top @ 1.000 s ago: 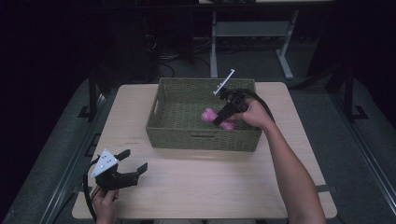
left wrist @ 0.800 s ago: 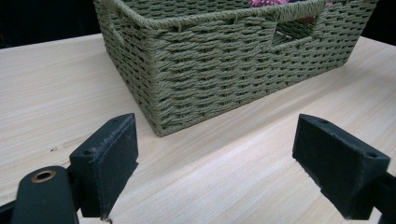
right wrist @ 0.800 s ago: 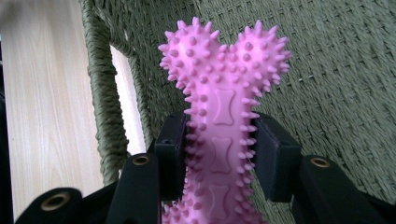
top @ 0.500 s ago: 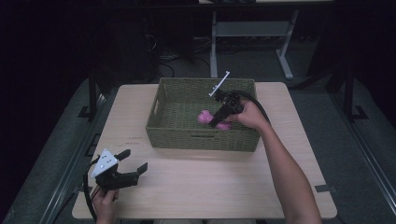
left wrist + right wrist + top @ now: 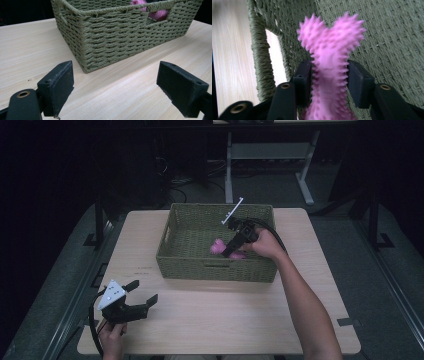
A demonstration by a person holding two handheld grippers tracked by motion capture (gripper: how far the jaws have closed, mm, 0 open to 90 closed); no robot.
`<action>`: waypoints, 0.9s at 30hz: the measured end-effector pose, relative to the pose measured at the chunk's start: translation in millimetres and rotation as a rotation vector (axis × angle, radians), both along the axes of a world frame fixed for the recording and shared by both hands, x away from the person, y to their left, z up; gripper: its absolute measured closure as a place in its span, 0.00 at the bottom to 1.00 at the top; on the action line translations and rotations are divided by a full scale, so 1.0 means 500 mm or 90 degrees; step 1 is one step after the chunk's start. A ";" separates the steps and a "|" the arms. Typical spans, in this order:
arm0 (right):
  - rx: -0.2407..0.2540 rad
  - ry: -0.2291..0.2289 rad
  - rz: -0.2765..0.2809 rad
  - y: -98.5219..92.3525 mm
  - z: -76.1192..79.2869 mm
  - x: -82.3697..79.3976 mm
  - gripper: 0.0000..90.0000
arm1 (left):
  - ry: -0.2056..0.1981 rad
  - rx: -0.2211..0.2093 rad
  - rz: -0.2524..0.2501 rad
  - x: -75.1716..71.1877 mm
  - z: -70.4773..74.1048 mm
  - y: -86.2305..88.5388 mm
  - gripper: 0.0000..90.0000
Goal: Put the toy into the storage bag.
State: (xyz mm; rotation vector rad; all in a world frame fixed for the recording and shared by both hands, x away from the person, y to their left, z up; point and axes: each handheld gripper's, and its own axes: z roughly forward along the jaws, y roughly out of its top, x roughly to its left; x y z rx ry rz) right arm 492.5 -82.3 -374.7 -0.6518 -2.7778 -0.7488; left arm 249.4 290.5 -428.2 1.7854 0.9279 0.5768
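You are pinching the soft, spiky pink toy [image 5: 329, 62] by its narrow middle with your right tool [image 5: 329, 82] inside the basket [image 5: 215, 270], jaws just easing, while your left tool [image 5: 125, 85] is gaping idle.

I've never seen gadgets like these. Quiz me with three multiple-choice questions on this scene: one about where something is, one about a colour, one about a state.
1. Where is the spiky toy?
A. On the bare table
B. Inside the woven basket
C. On the floor

2. What colour is that toy?
A. Pink
B. Yellow
C. Blue

3. How do the jaws of the left gripper stand?
A. Clamped on the toy
C. Clamped on the basket rim
B. Wide apart with nothing between them

Answers: 1 B, the high view shows the toy within the basket walls, between the jaws of the right gripper. 2 A, it shows bright pink in the right gripper view. 3 B, the left gripper view shows only table between them.
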 end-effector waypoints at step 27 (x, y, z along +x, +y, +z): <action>0.022 -0.021 -0.019 -0.028 0.028 -0.010 0.57 | 0.001 0.003 0.001 0.000 -0.001 -0.002 0.15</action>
